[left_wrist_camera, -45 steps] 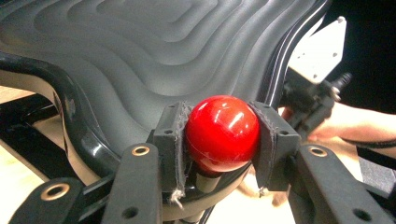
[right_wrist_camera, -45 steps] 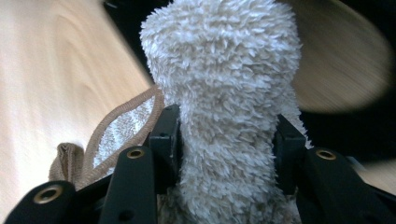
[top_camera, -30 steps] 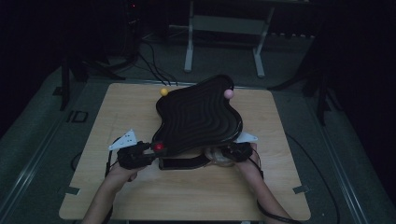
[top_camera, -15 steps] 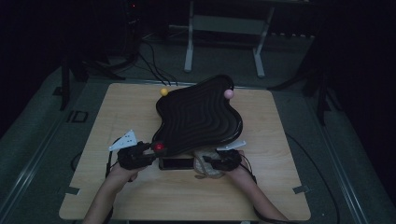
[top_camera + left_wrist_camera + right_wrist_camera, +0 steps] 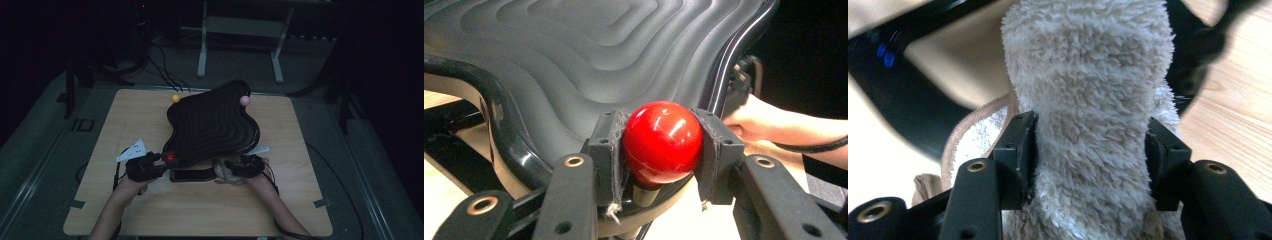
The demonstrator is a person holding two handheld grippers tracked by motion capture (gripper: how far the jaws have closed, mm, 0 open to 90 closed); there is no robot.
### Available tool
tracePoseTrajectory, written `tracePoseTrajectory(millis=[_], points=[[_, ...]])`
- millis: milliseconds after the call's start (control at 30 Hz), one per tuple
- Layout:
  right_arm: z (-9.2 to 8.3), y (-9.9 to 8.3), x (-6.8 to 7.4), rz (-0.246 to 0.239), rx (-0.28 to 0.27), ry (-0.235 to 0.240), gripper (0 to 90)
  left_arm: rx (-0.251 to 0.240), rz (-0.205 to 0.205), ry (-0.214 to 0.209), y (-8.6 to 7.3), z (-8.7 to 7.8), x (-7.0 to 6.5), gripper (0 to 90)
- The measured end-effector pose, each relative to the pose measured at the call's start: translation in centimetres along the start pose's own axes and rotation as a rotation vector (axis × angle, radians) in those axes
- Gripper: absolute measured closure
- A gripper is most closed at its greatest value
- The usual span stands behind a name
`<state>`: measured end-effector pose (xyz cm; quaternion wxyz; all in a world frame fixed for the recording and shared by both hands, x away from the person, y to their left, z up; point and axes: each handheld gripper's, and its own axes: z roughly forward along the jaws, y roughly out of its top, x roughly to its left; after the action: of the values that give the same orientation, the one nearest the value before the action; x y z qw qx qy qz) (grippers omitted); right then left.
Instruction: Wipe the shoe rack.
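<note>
A black wavy board [image 5: 212, 125] stands tilted on a dark base [image 5: 192, 175] on the wooden table [image 5: 125, 120]. At its near left corner sits a red ball [image 5: 170, 157]; my left gripper [image 5: 161, 161] is shut on it. In the left gripper view both pads clamp the red ball [image 5: 663, 142] against the board's [image 5: 574, 65] rim, the left gripper [image 5: 659, 150] level. My right gripper [image 5: 236, 167] is at the board's near edge, holding a fluffy beige cloth [image 5: 225, 174]. Its jaws have just been opening; the cloth [image 5: 1088, 75] still fills the right gripper [image 5: 1090, 150], both pads touching it.
A yellow ball [image 5: 175, 98] and a pink ball [image 5: 244, 100] sit on the board's far corners. Behind the table are a metal stand [image 5: 240, 25] and floor cables [image 5: 160, 60]. Bare tabletop lies along the near edge and both sides.
The right gripper has shifted a little left and toward the near edge along the board's front with the cloth. The left gripper and the red ball have stayed put.
</note>
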<state>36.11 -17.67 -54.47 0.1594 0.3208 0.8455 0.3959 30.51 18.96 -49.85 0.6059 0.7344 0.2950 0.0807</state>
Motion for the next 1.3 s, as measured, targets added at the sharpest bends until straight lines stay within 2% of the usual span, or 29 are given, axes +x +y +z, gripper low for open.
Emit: tracePoseTrajectory(millis=[67,133,200,267,367,400,433,500,567,600,633,667,700,800,833,1067,1100,1200,1233,1267,1300], points=[[-0.2,-0.2,0.8,-0.023,0.002,0.002,46.5,0.004,0.001,0.001,0.0,0.0,0.0,58.9],[-0.3,-0.4,1.8,-0.074,-0.004,-0.002,47.7,0.004,-0.002,-0.002,0.0,0.0,0.0,58.9],[-0.1,-0.4,2.8,-0.088,-0.001,0.051,48.5,0.008,-0.001,-0.006,0.1,0.0,0.0,58.9],[0.4,-0.2,4.5,-0.165,-0.007,0.087,48.1,0.006,-0.004,-0.008,0.0,0.0,0.1,58.9],[1.4,0.6,5.9,-0.178,-0.008,0.157,47.2,0.006,-0.006,-0.008,0.0,0.0,0.1,58.9],[1.4,0.6,5.9,-0.178,-0.008,0.157,47.2,0.006,-0.006,-0.008,0.0,0.0,0.1,58.9],[2.2,1.2,6.9,-0.208,-0.015,0.166,46.4,0.005,-0.006,-0.007,0.0,0.0,0.0,58.9],[2.7,1.6,7.6,-0.22,-0.021,0.185,46.3,0.007,-0.004,-0.009,0.0,0.0,0.1,58.9],[3.0,1.8,8.1,-0.23,-0.021,0.188,46.1,0.006,-0.005,-0.007,0.0,0.0,0.1,58.8],[3.4,2.1,9.1,-0.251,-0.019,0.185,45.8,0.003,-0.007,-0.007,0.0,0.0,0.1,58.9],[3.6,2.3,9.6,-0.252,-0.012,0.189,45.3,0.003,-0.012,-0.008,0.0,0.0,0.1,58.9],[3.6,2.3,9.6,-0.252,-0.012,0.189,45.3,0.003,-0.012,-0.008,0.0,0.0,0.1,58.9],[4.4,2.6,10.1,-0.256,-0.044,0.19,44.8,0.006,-0.006,-0.006,0.0,0.0,0.0,58.9],[4.8,2.7,10.5,-0.234,-0.059,0.199,44.7,0.002,-0.012,-0.003,0.0,0.0,0.0,58.9],[5.0,2.7,10.9,-0.215,-0.064,0.18,44.7,0.004,-0.01,-0.003,0.0,-0.1,0.0,58.9],[4.5,2.5,10.6,-0.24,-0.035,0.168,45.5,0.005,-0.005,0.002,0.0,-0.2,0.0,58.9],[4.1,2.1,10.1,-0.261,-0.032,0.141,45.6,0.005,-0.004,-0.001,0.0,-0.2,0.0,58.9],[3.3,1.4,8.6,-0.244,-0.032,0.132,45.8,0.007,-0.003,-0.002,0.0,-0.2,0.0,58.9],[3.3,1.4,8.6,-0.244,-0.032,0.132,45.8,0.006,-0.006,-0.003,0.0,-0.2,0.0,58.9],[2.7,1.1,7.1,-0.211,-0.025,0.139,45.7,0.007,-0.006,-0.007,0.0,-0.1,0.0,58.9],[2.4,0.9,6.4,-0.197,-0.022,0.139,45.7,0.009,-0.004,-0.004,0.0,-0.1,0.0,58.9]])
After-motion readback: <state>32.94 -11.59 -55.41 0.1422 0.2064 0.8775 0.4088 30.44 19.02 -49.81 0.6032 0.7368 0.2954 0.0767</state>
